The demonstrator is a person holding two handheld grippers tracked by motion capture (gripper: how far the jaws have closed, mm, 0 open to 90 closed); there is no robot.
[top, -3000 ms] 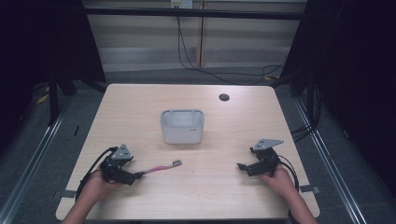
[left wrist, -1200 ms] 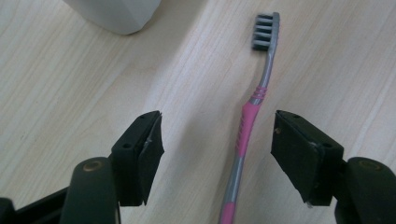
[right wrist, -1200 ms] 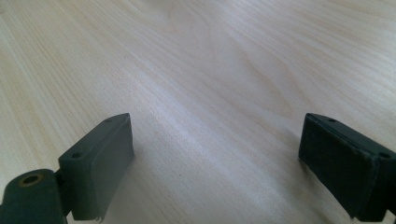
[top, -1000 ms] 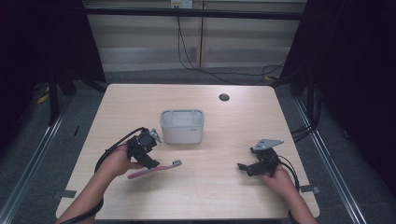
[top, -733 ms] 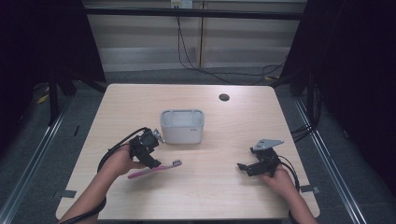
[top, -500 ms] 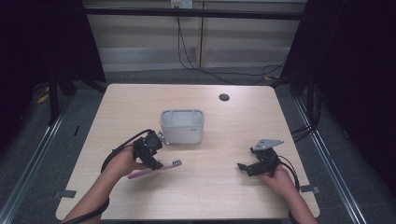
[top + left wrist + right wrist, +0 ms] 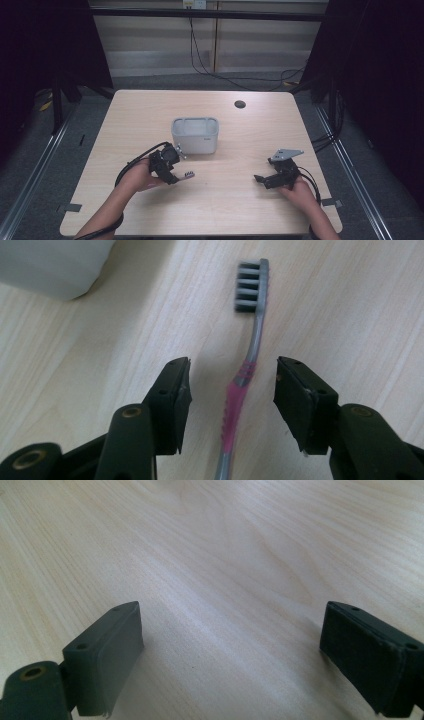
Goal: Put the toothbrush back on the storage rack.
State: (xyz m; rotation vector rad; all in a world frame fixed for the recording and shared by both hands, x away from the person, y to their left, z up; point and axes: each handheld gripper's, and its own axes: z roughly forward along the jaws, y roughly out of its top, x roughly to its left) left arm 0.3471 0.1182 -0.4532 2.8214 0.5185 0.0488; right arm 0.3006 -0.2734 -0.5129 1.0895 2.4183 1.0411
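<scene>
A pink and grey toothbrush [image 7: 245, 375] lies flat on the wooden table, bristles pointing away from my left gripper [image 7: 231, 390]. Its handle runs between the two black jaws, which have just been closing and stand apart from it on both sides without touching. From the high view the left gripper [image 7: 172, 172] sits low over the toothbrush [image 7: 189, 174], just in front of the grey bin [image 7: 195, 135]. My right gripper [image 7: 261, 179] rests on the table at the right, open wide with bare wood between its jaws [image 7: 230, 650].
The grey rectangular bin stands at the table's middle, its corner [image 7: 55, 265] close to the left gripper. A dark round cable hole [image 7: 240, 104] sits near the far edge. Cables trail from both grippers toward the person.
The left gripper has come down and slightly right over the toothbrush handle, now straddling it. The right gripper has kept still.
</scene>
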